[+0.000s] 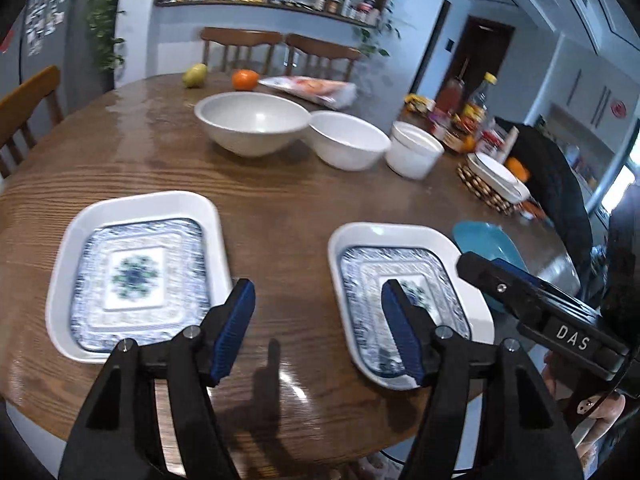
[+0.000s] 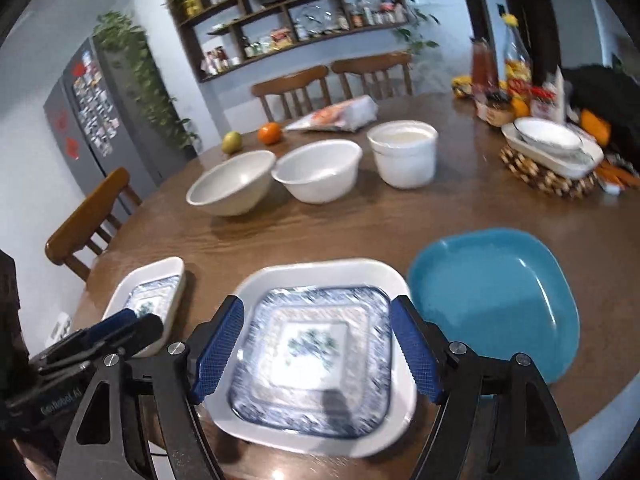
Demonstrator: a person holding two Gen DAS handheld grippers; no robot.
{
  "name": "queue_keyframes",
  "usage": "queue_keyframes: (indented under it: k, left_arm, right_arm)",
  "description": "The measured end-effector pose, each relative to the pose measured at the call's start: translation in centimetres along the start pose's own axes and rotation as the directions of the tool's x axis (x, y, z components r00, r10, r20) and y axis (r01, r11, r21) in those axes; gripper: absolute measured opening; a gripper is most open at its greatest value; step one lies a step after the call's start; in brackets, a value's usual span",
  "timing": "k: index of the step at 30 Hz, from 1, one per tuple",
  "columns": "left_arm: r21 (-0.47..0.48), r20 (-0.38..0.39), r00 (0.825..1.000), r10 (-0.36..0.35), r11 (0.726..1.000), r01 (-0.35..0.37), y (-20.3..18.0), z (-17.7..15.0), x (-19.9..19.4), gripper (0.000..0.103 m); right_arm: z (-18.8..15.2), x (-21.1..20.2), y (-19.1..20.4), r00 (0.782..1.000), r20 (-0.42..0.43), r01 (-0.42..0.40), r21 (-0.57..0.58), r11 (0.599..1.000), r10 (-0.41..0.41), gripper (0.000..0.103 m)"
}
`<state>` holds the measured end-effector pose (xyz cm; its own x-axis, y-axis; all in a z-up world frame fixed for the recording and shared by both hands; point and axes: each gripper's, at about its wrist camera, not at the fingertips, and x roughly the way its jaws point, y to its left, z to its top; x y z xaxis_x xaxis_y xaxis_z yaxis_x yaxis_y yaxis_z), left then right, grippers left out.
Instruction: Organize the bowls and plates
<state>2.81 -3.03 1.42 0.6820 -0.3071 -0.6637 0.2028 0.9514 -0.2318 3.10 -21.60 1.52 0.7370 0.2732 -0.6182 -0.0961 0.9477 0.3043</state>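
Indoors, round wooden table (image 1: 280, 208), shelves (image 1: 280, 0)

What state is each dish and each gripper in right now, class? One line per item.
Left patterned plate: flat on table, unstacked.
Right patterned plate: flat, unstacked, below the right gripper.
Blue plate: flat, empty.
Large bowl: upright, empty.
Middle bowl: upright, empty.
Straight-sided bowl: upright.
Left gripper: open, holding nothing.
Right gripper: open, holding nothing.
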Motion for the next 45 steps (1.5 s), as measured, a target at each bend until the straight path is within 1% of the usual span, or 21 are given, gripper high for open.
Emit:
queue_keyframes:
  k: [2,7,9,15,18,21,26,31,35,38,41,45]
  left_arm:
    - [0.012,-0.019,1.000,0.000,1.000,0.000,-0.5,-0.1,0.7,0.065]
    - [0.012,-0.046,0.999,-0.002,1.000,0.003,-0.9,-0.6,1.7,0.065]
    - [0.007,-0.055,0.998,-0.001,1.000,0.002,-0.9,-0.7,1.8,0.065]
    - [0.003,-0.064,0.998,-0.004,1.000,0.004,-1.2,-0.8,2.1,0.064]
    - [-0.005,-0.067,0.998,-0.006,1.000,0.006,-1.1,-0.9,2.2,0.064]
    - [-0.009,-0.067,0.998,-0.010,1.000,0.010,-1.1,-0.9,2.2,0.063]
    - [-0.008,-0.072,0.997,-0.015,1.000,0.015,-1.2,-1.1,2.1,0.061]
    - [-0.009,-0.079,0.997,-0.019,1.000,0.019,-1.2,-1.1,2.3,0.058]
    - [-0.013,-0.092,0.995,-0.032,0.999,0.031,-1.2,-1.2,2.7,0.053]
    - [-0.020,-0.113,0.993,-0.044,0.999,0.042,-1.3,-1.3,3.2,0.052]
    - [-0.029,-0.132,0.989,-0.061,0.998,0.058,-1.4,-1.3,3.6,0.052]
    - [-0.036,-0.128,0.990,-0.061,0.998,0.056,-1.4,-1.1,3.8,0.052]
  right_arm:
    - [-0.4,0.2,-0.7,1.000,-0.013,-0.011,0.014,1.000,0.011,0.076]
    - [-1.5,0.1,-1.3,1.000,-0.023,0.016,0.006,1.000,-0.016,0.076]
    - [-1.8,0.1,-1.4,1.000,-0.028,0.013,0.012,1.000,-0.013,0.076]
    - [-2.5,-0.3,-1.8,1.000,-0.024,0.018,0.040,0.999,-0.017,0.076]
    - [-2.5,-1.0,-1.9,1.000,-0.011,-0.007,0.052,0.999,0.007,0.076]
    - [-2.7,-1.9,-1.4,0.999,0.000,-0.036,0.036,0.999,0.036,0.076]
    - [-3.2,-2.7,-0.6,0.995,-0.012,-0.094,0.015,0.995,0.095,0.076]
    - [-4.0,-3.2,-0.6,0.997,-0.026,-0.067,0.013,0.998,0.068,0.076]
    - [-4.3,-2.8,-1.0,0.996,-0.049,-0.076,0.033,0.997,0.077,0.076]
    - [-4.4,-2.1,-1.4,0.995,-0.070,-0.069,0.053,0.996,0.073,0.076]
    - [-3.9,-1.7,-1.8,0.997,-0.054,-0.054,0.071,0.996,0.058,0.076]
    - [-3.4,-0.7,-2.0,0.997,-0.064,-0.036,0.079,0.996,0.041,0.076]
